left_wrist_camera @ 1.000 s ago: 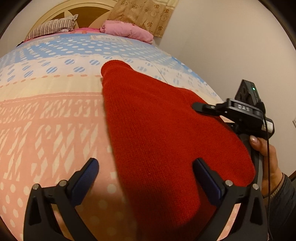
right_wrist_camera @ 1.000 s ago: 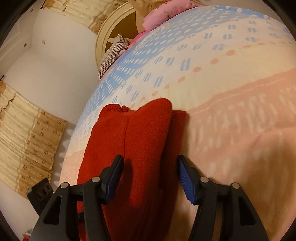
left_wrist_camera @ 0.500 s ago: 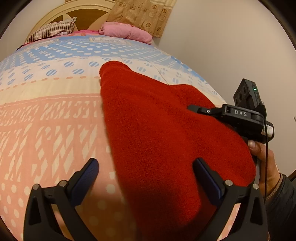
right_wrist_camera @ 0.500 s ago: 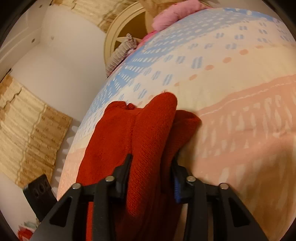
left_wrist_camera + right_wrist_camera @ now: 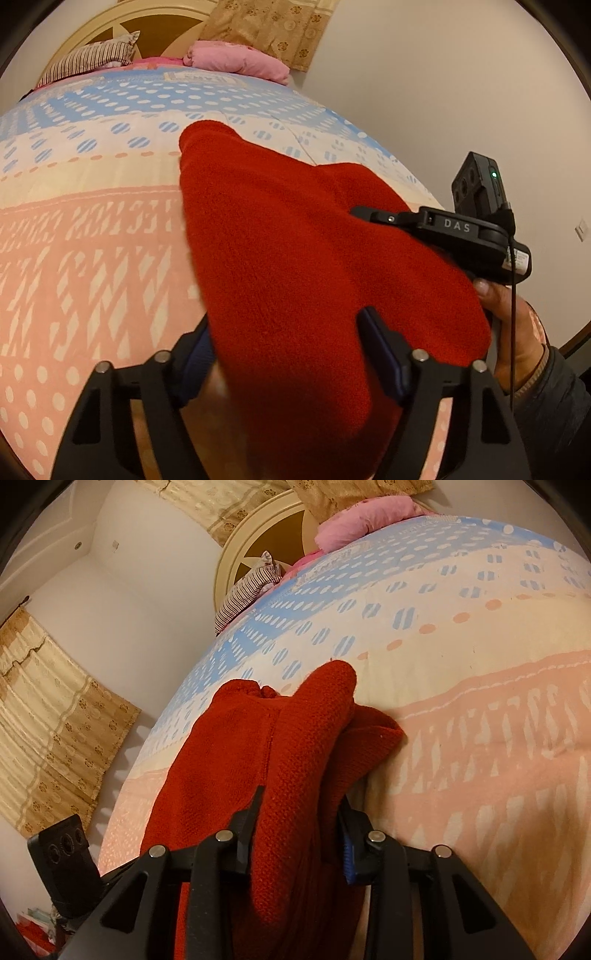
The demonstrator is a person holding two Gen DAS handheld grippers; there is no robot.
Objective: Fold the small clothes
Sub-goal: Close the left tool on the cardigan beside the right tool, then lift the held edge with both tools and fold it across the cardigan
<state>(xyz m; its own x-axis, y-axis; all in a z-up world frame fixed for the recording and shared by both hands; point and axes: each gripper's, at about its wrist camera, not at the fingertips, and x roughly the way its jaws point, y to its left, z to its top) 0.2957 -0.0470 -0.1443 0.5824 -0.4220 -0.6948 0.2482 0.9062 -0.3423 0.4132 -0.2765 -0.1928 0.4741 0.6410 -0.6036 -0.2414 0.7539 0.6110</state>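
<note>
Red sweater (image 5: 295,760) edge is pinched by the right gripper (image 5: 299,834); left gripper (image 5: 291,354) seemingly spread around it; bare bedspread (image 5: 92,236) seen leftward.

The bed (image 5: 92,229), covered by a sheet patterned in blue, cream and pink bands, carries a red knit garment (image 5: 295,258) near its right edge, with a striped pillow (image 5: 88,59) and a pink bundle (image 5: 236,61) at the headboard end.
</note>
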